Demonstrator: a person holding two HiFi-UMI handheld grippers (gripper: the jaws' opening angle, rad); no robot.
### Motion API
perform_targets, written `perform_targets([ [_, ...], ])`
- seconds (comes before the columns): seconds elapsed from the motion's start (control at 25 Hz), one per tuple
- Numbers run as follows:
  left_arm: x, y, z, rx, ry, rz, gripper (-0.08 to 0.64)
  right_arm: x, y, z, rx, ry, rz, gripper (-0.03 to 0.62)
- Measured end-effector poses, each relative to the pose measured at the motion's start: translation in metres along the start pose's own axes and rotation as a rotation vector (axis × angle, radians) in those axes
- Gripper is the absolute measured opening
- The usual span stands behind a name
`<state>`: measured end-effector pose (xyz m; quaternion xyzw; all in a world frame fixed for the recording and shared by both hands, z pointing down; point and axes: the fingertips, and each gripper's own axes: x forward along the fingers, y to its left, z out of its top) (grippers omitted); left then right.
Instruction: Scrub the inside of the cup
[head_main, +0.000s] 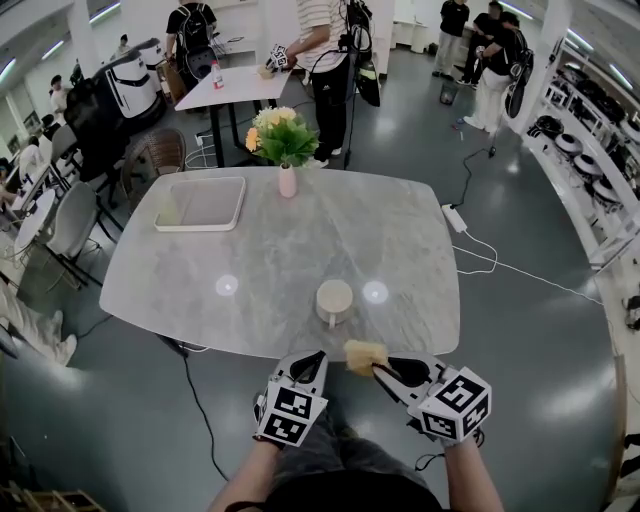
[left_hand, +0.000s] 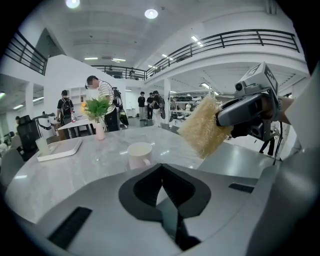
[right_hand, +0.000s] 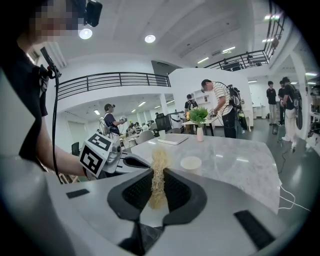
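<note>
The left gripper (head_main: 310, 365) is seen closed on nothing; the right gripper (head_main: 382, 370) is clamped on a soft, light sponge (head_main: 364, 356). The cup (head_main: 334, 299), upright near the table (head_main: 300, 235) edge, is probably stiff, smooth and breakable, best steadied by its wall.

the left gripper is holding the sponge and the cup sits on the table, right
No, the right gripper holds the sponge, as the right gripper view shows; the left gripper is shut and empty. The cup does sit on the table.
</note>
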<state>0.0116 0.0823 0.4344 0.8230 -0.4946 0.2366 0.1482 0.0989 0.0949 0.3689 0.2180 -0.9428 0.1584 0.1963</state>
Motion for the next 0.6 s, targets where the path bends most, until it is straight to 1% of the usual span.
perform_targets([
  [0.16, -0.006, -0.005, 0.001, -0.011, -0.003, 0.008, 0.014, -0.006, 0.005, -0.002, -0.02, -0.001, -0.009, 0.06],
  [0.6, -0.017, -0.019, -0.005, -0.02, -0.008, 0.018, 0.014, -0.02, 0.015, -0.011, -0.026, -0.014, -0.008, 0.06],
])
